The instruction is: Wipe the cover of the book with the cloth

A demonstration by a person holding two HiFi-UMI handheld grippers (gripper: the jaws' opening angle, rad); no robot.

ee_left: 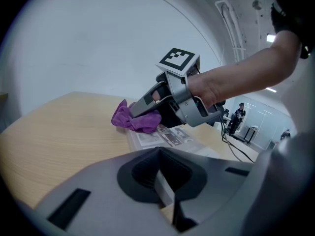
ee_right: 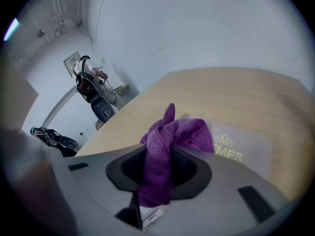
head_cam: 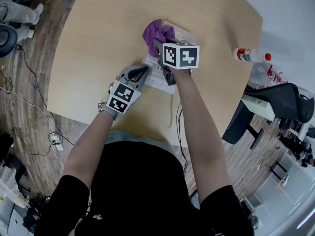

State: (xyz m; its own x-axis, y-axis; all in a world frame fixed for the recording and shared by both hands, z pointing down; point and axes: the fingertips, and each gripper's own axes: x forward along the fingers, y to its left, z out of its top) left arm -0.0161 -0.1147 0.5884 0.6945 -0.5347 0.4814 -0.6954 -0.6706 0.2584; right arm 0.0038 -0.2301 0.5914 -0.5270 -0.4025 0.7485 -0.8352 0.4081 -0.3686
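Note:
A thin book point(head_cam: 156, 77) with a pale printed cover lies on the wooden table point(head_cam: 98, 43). My right gripper point(head_cam: 158, 47) is shut on a purple cloth point(head_cam: 157, 32), which rests bunched on the far end of the cover. In the right gripper view the cloth point(ee_right: 172, 136) runs down between the jaws of the right gripper point(ee_right: 157, 181), above the cover point(ee_right: 241, 151). My left gripper point(head_cam: 144, 70) is shut at the book's near left edge. In its own view, the left gripper point(ee_left: 165, 183) has a pale sliver of the book between the jaws. Beyond them are the cover point(ee_left: 167, 137), cloth point(ee_left: 135, 119) and right gripper point(ee_left: 135, 111).
A white bottle with a red cap point(head_cam: 251, 54) lies on a surface to the right of the table. A black chair point(head_cam: 280, 100) stands below it. Cables point(head_cam: 29, 107) trail over the wooden floor on the left. A person point(ee_right: 88, 77) stands far off in the room.

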